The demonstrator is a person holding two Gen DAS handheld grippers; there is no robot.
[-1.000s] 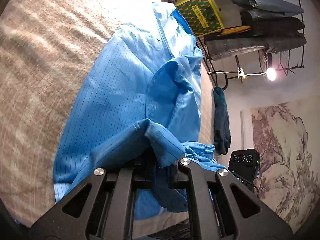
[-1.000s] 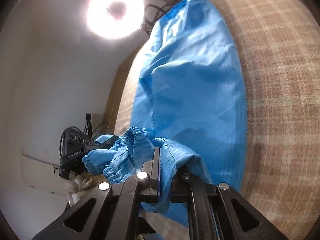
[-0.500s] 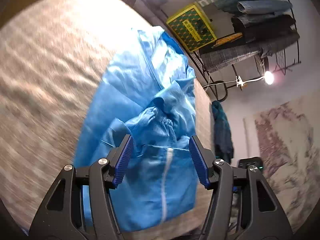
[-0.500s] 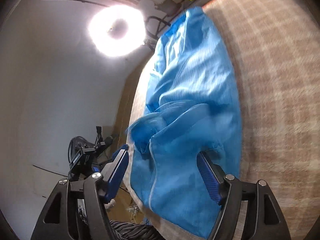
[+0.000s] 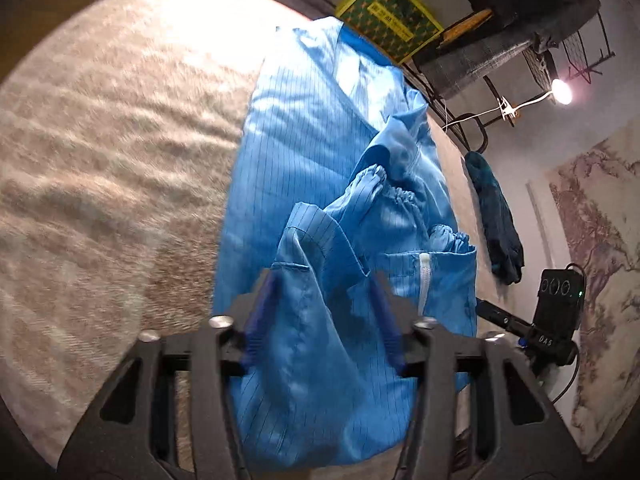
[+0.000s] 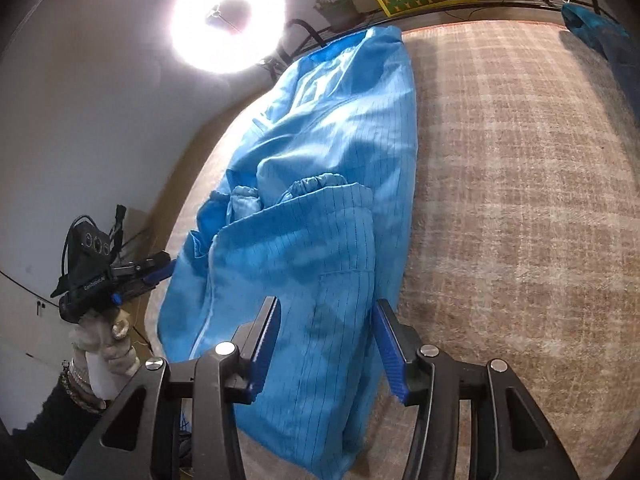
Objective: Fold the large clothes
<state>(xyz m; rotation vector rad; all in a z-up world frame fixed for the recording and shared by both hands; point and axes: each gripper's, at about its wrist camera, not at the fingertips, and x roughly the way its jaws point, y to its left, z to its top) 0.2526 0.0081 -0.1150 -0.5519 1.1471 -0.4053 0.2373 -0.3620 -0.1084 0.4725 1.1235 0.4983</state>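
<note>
A large blue pinstriped garment (image 5: 320, 184) lies lengthwise on a beige plaid blanket (image 5: 112, 168), its near end folded over onto the body, with two elastic cuffs bunched on top. It also shows in the right wrist view (image 6: 320, 208) on the same blanket (image 6: 520, 200). My left gripper (image 5: 324, 312) is open and empty, hovering over the folded near end. My right gripper (image 6: 326, 332) is open and empty above the same end.
A dark teal cloth (image 5: 496, 216) hangs at the blanket's far edge. A rack with stacked clothes (image 5: 520, 28) and a yellow-green box (image 5: 388, 16) stand behind. A ring light (image 6: 228, 16) glares. The other handheld gripper (image 6: 96, 268) shows at left.
Both grippers were shut on the garment's edge one second ago. They have opened, dropped it folded over, and pulled back above the near end.
</note>
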